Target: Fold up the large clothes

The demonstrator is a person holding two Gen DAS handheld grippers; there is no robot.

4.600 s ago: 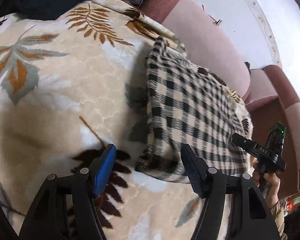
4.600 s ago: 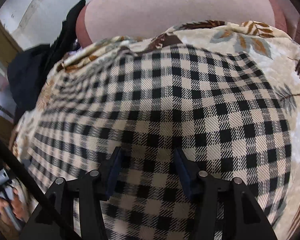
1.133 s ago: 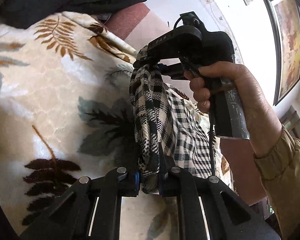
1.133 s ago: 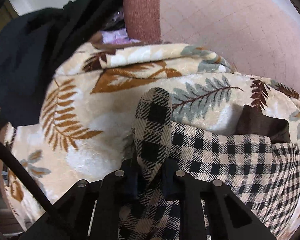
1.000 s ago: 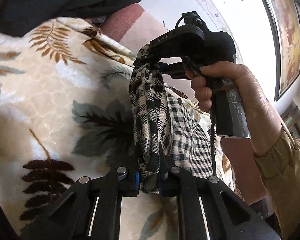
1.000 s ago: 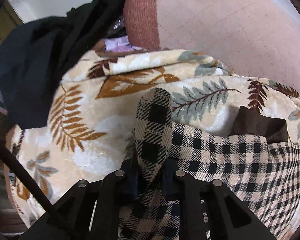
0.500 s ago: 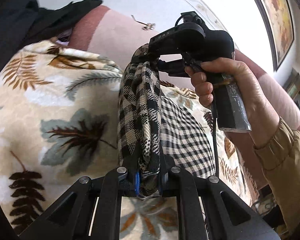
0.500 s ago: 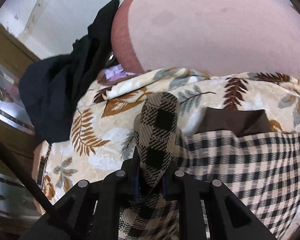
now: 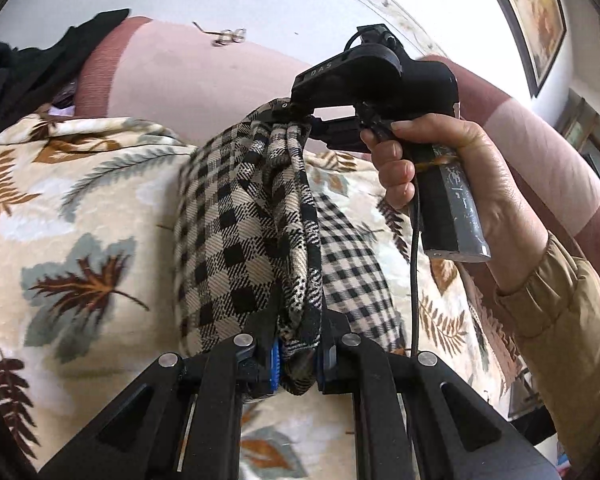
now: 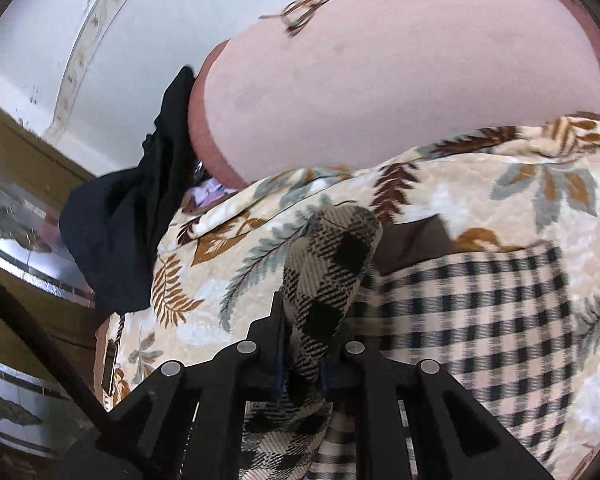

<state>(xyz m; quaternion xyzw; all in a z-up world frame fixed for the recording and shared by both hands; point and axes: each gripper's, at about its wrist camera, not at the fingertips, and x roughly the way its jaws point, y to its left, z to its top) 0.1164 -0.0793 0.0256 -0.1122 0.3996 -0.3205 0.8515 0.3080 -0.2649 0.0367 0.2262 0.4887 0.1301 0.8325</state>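
Observation:
A black-and-cream checked garment (image 9: 252, 232) hangs bunched between my two grippers, lifted above a leaf-patterned blanket (image 9: 80, 208). My left gripper (image 9: 298, 364) is shut on one bunched end of it. My right gripper (image 9: 296, 116), held in a hand, is shut on the other end, higher and farther off. In the right wrist view the right gripper (image 10: 302, 356) pinches a fold of the checked garment (image 10: 328, 272). The rest of the garment (image 10: 468, 312) lies spread on the blanket (image 10: 480, 184) to the right.
A pink sofa back (image 10: 400, 80) rises behind the blanket, with a pair of glasses (image 10: 304, 8) on top. Dark clothes (image 10: 128, 224) are heaped at the sofa's left end. A framed picture (image 9: 536, 12) hangs on the white wall.
Both grippers have risen with the checked garment held between them; more of the sofa back and wall shows. Several seconds ago both grippers were open over the flat garment.

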